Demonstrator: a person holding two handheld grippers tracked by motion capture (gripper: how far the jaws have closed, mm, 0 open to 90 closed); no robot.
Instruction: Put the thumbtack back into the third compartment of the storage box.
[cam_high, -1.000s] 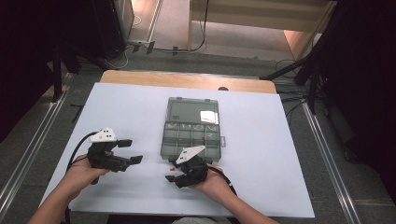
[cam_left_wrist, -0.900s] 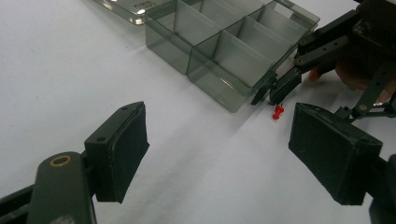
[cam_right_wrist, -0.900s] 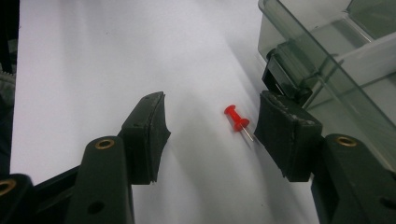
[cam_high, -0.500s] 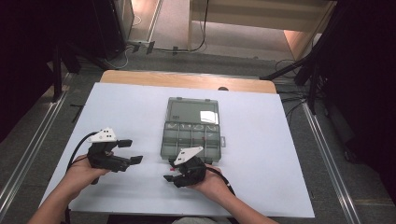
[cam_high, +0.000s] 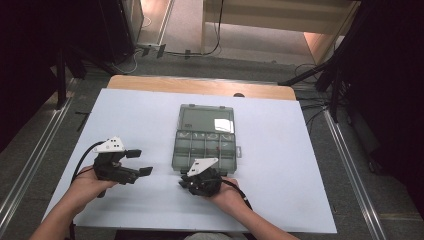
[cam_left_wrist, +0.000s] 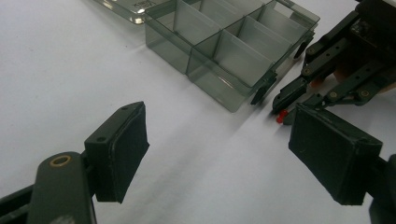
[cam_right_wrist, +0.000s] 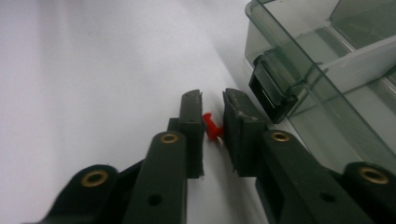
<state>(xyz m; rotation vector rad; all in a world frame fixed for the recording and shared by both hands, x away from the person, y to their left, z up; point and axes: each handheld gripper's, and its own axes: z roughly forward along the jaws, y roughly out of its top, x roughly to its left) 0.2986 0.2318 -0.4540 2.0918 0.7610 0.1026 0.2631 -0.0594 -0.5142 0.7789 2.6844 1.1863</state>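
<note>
While our left gripper (cam_high: 139, 162) hovers wide open left of the box (cam_high: 205, 137), our right gripper (cam_right_wrist: 213, 122), jaws just closing, pinches a red pushpin (cam_right_wrist: 211, 126) on the sheet beside the box's near latch (cam_right_wrist: 270, 95).

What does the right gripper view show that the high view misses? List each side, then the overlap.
Right gripper view: a red pushpin between the pads of the right hand-held gripper, whose jaws have just been closing and seem to touch it; a black latch close up.
High view: the left hand-held gripper with jaws open, the lid folded back, the table's far wooden edge.
Shared: the divided grey box and the right hand-held gripper at its near edge.
</note>
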